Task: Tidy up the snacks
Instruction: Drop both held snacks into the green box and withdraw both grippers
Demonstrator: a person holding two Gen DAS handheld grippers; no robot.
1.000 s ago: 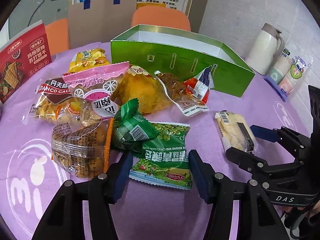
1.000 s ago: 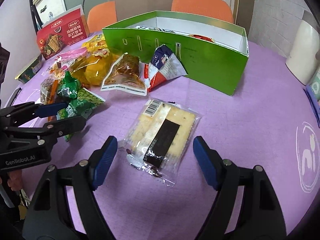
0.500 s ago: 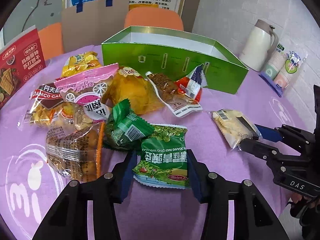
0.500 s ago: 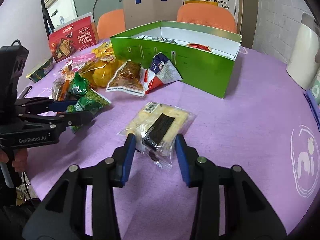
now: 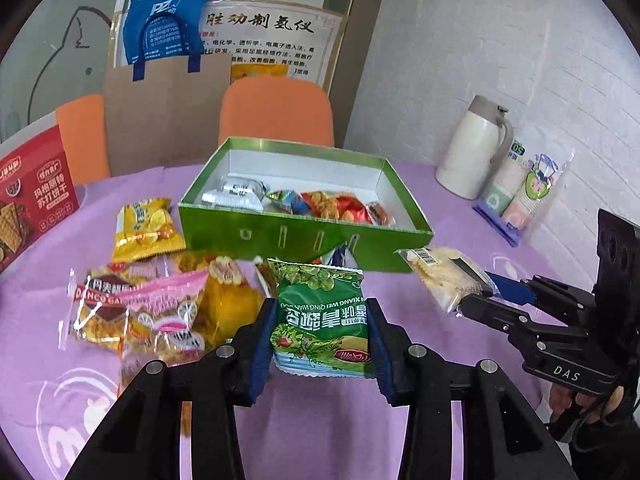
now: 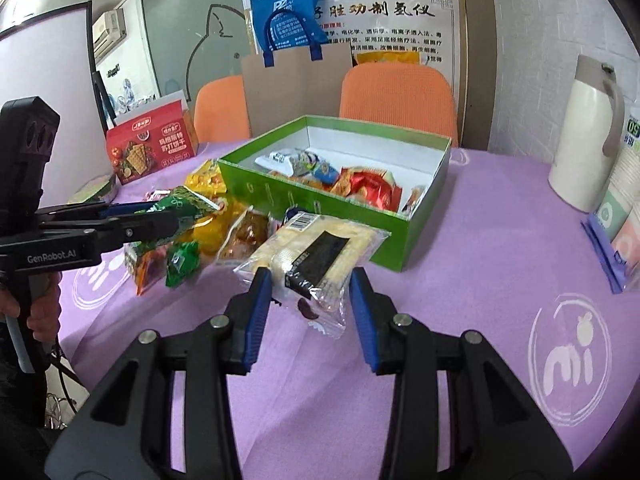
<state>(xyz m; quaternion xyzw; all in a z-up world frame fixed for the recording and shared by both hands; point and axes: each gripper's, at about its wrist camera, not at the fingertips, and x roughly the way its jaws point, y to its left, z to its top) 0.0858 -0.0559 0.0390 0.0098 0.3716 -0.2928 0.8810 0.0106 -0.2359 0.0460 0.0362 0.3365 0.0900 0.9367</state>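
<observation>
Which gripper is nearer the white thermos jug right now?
Right. The right gripper, holding the cracker packet, sits on the thermos jug's side; the left gripper with the green pea packet is farther.

Green pea packet (image 5: 322, 320): glossy green, white lettering, pea picture along the top edge. Pinched flat between my left pads, lifted off the cloth, just short of the green box (image 5: 304, 236)'s front wall.

Cracker packet (image 6: 316, 256): clear wrap, pale yellow crackers, black label and barcode. Clamped in my right pads, tilted, raised, near the box's front right corner.

Box: open-topped, white inside, several wrapped snacks along its front half.

Loose pile of packets (image 5: 160, 308): yellow, pink and brown ones, lying left of the box front.
</observation>
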